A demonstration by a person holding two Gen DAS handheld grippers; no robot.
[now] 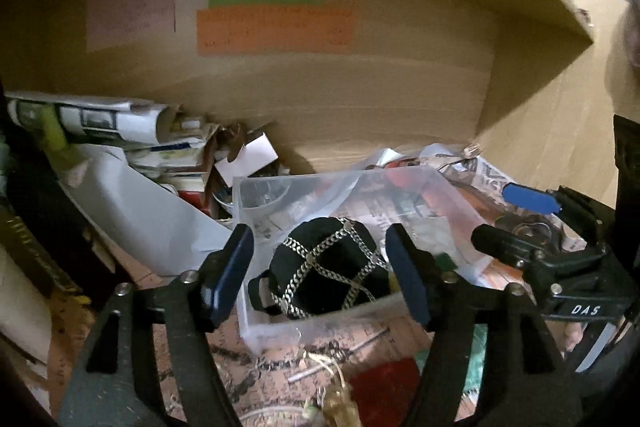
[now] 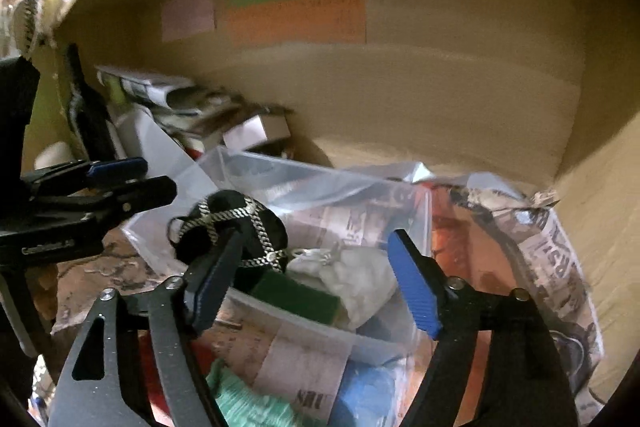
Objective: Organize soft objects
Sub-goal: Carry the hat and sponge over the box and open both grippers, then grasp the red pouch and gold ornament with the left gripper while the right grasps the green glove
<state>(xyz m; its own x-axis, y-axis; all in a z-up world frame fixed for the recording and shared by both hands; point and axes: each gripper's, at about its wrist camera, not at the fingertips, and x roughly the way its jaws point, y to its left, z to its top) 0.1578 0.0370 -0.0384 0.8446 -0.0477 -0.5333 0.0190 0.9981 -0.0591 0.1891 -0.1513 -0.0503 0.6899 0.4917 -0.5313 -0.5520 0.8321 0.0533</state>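
A clear plastic bin [image 1: 256, 323] stands inside a cardboard box. In it lies a black soft pouch wrapped in a silver chain [image 1: 324, 267], which also shows in the right wrist view [image 2: 232, 223]. Beside it in the bin are a green sponge [image 2: 296, 297] and a white crumpled soft thing [image 2: 356, 279]. My left gripper [image 1: 320, 275] is open, its fingers either side of the pouch, just above it. My right gripper [image 2: 312, 287] is open over the bin, empty; it also shows in the left wrist view [image 1: 516, 223]. The left gripper shows at the left of the right wrist view [image 2: 132, 183].
Cardboard box walls [image 1: 360, 99] close in behind and to the right. Rolled papers and small boxes [image 1: 120, 127] pile up at the back left. Newspaper [image 2: 560, 267] lines the right side. A red cloth [image 1: 384, 383] and a mint green cloth [image 2: 248, 403] lie in front.
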